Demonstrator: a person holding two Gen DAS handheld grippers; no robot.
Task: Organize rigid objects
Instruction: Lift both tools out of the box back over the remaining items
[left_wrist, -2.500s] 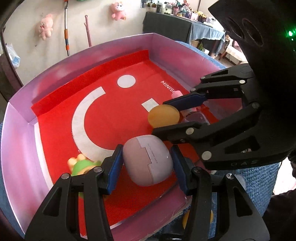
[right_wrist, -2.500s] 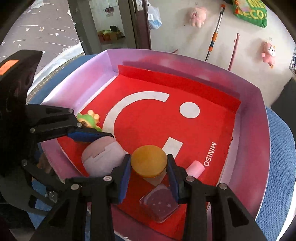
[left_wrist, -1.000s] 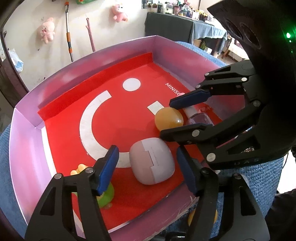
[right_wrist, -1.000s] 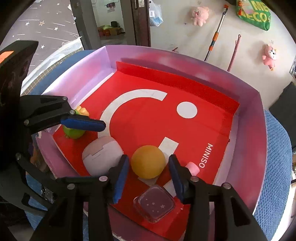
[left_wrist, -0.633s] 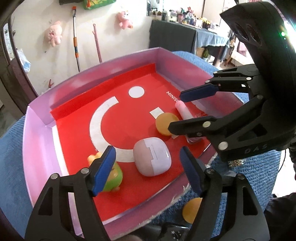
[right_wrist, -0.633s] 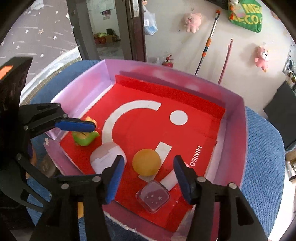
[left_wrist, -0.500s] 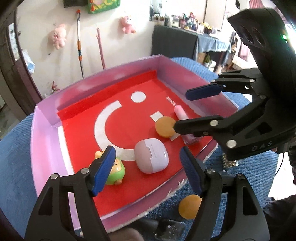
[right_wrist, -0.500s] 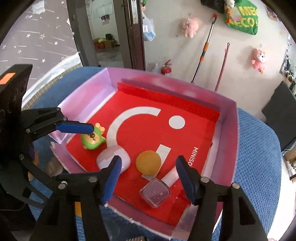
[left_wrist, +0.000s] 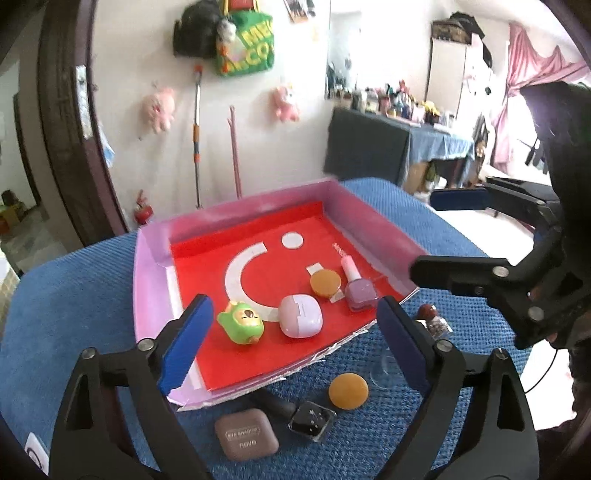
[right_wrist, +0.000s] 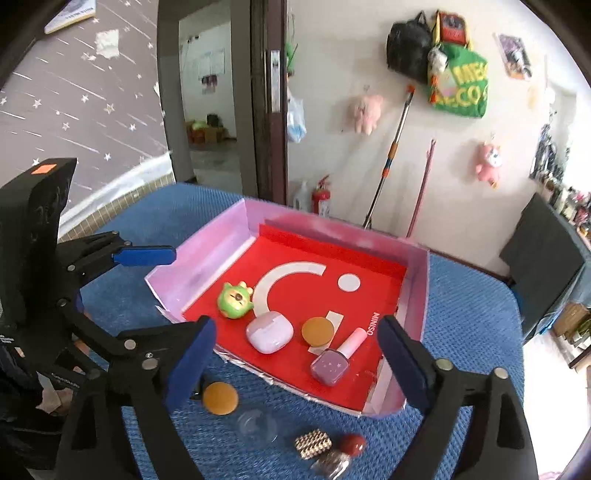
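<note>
Hovering released and empty, both the left gripper (left_wrist: 291, 339) and right gripper (right_wrist: 299, 358) have just spread; reaching down risks nudging the orange disc (left_wrist: 348, 390) under the tray (left_wrist: 147, 295).

Both wrist views angled down, sharing tray (left_wrist: 236, 210)

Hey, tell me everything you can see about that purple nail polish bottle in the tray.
The nail polish bottle has a squarish, clear-looking body filled with mauve-purple polish, dotted with small pale stars, and a pale pink cylindrical cap. It lies on its side on the red liner of the pink-walled tray, near the tray's front right corner, cap pointing toward the printed lettering. It lies just right of the orange disc; whether they touch is unclear. No gripper touches it.
</note>
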